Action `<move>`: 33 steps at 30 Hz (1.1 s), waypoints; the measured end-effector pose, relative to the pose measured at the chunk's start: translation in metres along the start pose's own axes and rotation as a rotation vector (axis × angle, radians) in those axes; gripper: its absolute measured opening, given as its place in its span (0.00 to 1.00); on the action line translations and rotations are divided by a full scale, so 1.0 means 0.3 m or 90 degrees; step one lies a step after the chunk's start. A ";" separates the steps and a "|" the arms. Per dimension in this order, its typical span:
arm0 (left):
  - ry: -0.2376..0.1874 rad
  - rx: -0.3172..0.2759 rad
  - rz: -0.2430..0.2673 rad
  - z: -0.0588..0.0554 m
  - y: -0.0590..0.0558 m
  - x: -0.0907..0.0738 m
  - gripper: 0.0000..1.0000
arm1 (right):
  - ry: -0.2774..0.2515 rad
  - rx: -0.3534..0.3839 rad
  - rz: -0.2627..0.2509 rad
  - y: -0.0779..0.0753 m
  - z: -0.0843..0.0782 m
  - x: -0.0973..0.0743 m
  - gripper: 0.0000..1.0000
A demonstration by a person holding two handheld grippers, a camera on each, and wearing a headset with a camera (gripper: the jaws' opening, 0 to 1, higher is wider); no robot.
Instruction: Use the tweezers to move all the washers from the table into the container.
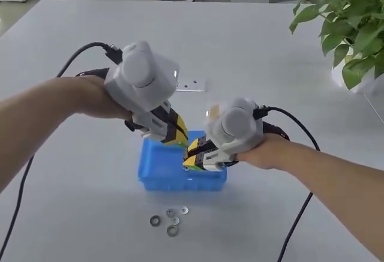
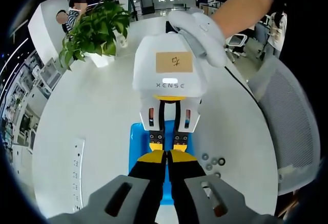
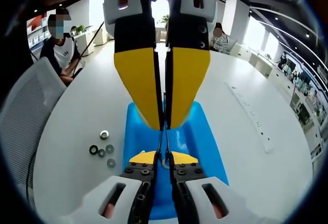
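I have both grippers nose to nose over the blue container (image 1: 155,172). My right gripper (image 3: 163,158) is closed narrow on the thin tweezers (image 3: 163,140). My left gripper (image 2: 166,155) has its jaws pressed together too (whether it also grips the tweezers, I cannot tell). The washers (image 1: 171,219) lie clustered on the table (image 1: 72,214), just beside the container.
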State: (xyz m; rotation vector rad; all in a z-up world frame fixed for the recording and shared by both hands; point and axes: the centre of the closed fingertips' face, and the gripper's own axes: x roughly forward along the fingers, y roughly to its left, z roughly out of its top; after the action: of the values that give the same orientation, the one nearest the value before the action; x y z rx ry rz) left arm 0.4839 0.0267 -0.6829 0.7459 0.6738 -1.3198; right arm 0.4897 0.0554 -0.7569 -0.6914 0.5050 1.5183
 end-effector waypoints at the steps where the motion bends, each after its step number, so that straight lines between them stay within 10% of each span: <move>1: 0.001 0.000 0.000 0.003 -0.002 -0.005 0.05 | -0.001 -0.001 -0.001 0.002 0.004 -0.003 0.10; 33: 0.011 0.031 -0.007 0.109 -0.148 -0.139 0.05 | -0.037 -0.020 -0.032 0.134 0.141 -0.119 0.12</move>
State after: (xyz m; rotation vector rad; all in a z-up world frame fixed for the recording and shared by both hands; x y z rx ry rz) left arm 0.4351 0.0212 -0.6343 0.7945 0.6632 -1.3449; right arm 0.4443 0.0556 -0.7059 -0.6773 0.4178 1.4981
